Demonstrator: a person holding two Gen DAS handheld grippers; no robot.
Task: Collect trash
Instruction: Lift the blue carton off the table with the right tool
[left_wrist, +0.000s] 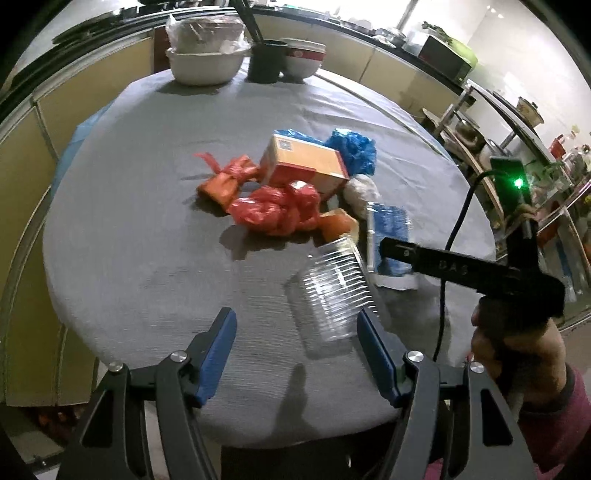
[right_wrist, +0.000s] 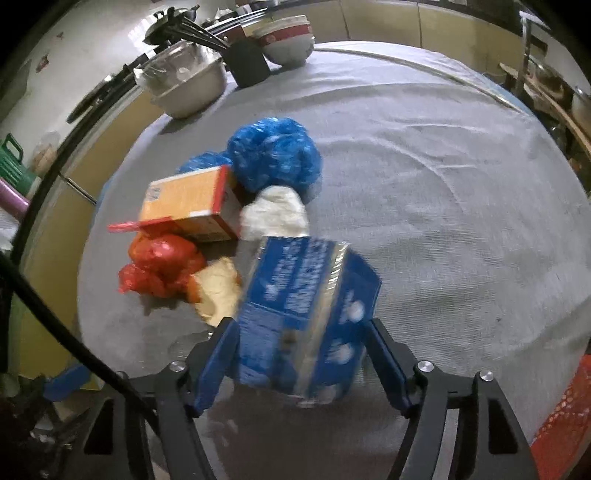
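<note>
A pile of trash lies on the grey table: an orange carton, red plastic bags, blue plastic bags, a white wad and a clear ribbed plastic cup on its side. My left gripper is open, just short of the cup, whose base lies by the right finger. My right gripper has its jaws around a blue box, which also shows in the left wrist view; the grip is blurred. The orange carton, blue bag and red bags lie beyond it.
Bowls, a black utensil holder and a red-and-white bowl stand at the table's far edge. Shelving with cookware stands to the right. A red mesh item is at the right wrist view's lower right.
</note>
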